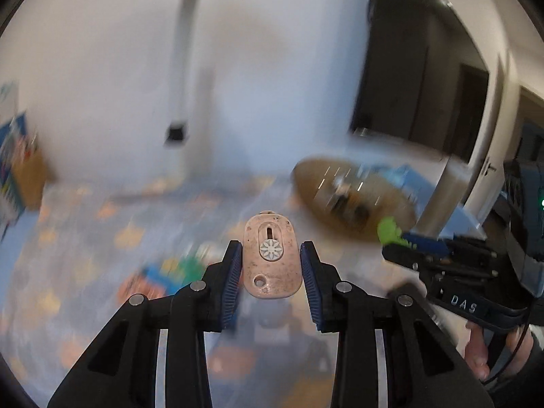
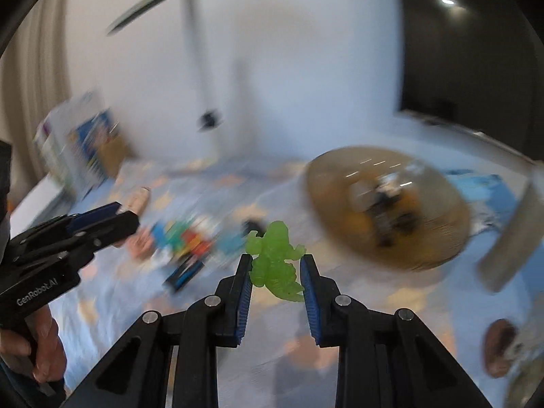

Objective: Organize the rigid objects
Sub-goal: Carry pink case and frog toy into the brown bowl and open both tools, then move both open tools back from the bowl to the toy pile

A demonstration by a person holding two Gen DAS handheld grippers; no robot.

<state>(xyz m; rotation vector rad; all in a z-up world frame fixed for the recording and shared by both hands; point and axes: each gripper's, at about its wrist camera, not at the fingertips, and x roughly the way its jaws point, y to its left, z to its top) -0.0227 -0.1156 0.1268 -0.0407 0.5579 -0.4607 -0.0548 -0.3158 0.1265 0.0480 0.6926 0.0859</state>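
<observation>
My left gripper (image 1: 271, 250) is shut on a pink speckled plastic piece with a white flower button (image 1: 271, 260) and holds it above the table. My right gripper (image 2: 276, 261) is shut on a translucent green toy figure (image 2: 276, 260); it also shows in the left wrist view (image 1: 391, 231) at the right. A round brown tray (image 2: 435, 238) with several blurred small objects lies ahead to the right; it also shows in the left wrist view (image 1: 306, 176). The left gripper (image 2: 127, 220) appears at the left of the right wrist view.
A blue patterned cloth (image 2: 119, 289) covers the table. Colourful small objects (image 2: 187, 238) lie in a blurred pile left of centre. Boxes (image 2: 78, 142) stand at the back left. A lamp post (image 1: 183, 51) rises against the white wall. A grey slab (image 2: 510, 238) lies at the right.
</observation>
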